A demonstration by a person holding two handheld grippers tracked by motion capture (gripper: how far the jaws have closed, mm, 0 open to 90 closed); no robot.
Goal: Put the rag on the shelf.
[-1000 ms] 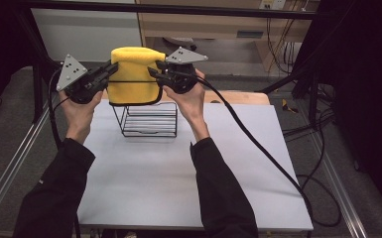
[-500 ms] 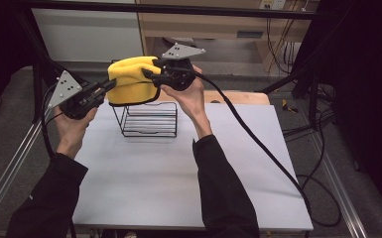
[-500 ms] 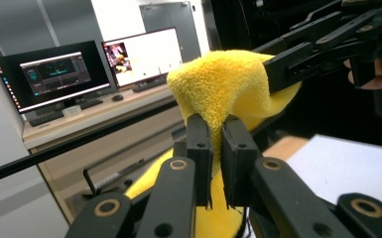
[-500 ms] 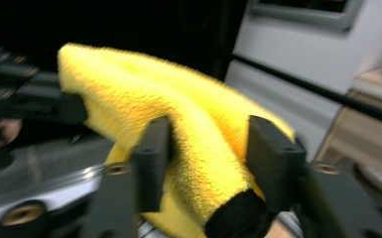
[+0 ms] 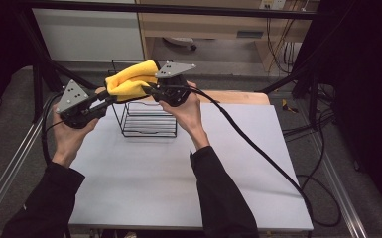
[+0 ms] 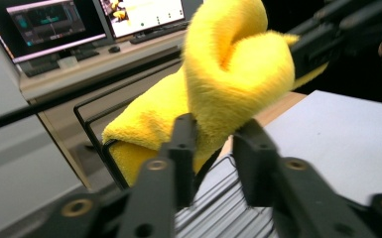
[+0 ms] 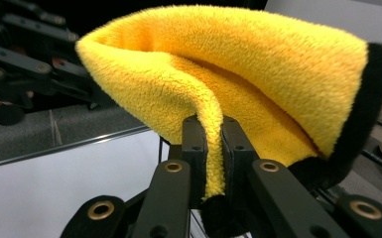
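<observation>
Yellow microfibre cloth (image 5: 130,82) hangs bunched above the black wire rack (image 5: 149,116) at the far side of the grey counter (image 5: 178,173), one end draped over the rack's top rail. Right tool (image 5: 150,90) is clenched on a fold of the cloth, its jaws pinching the fabric near the black hem. Left tool (image 5: 110,98) has just been opening; its jaws stand apart just beside the cloth's lower edge, with no fabric pressed between them.
</observation>
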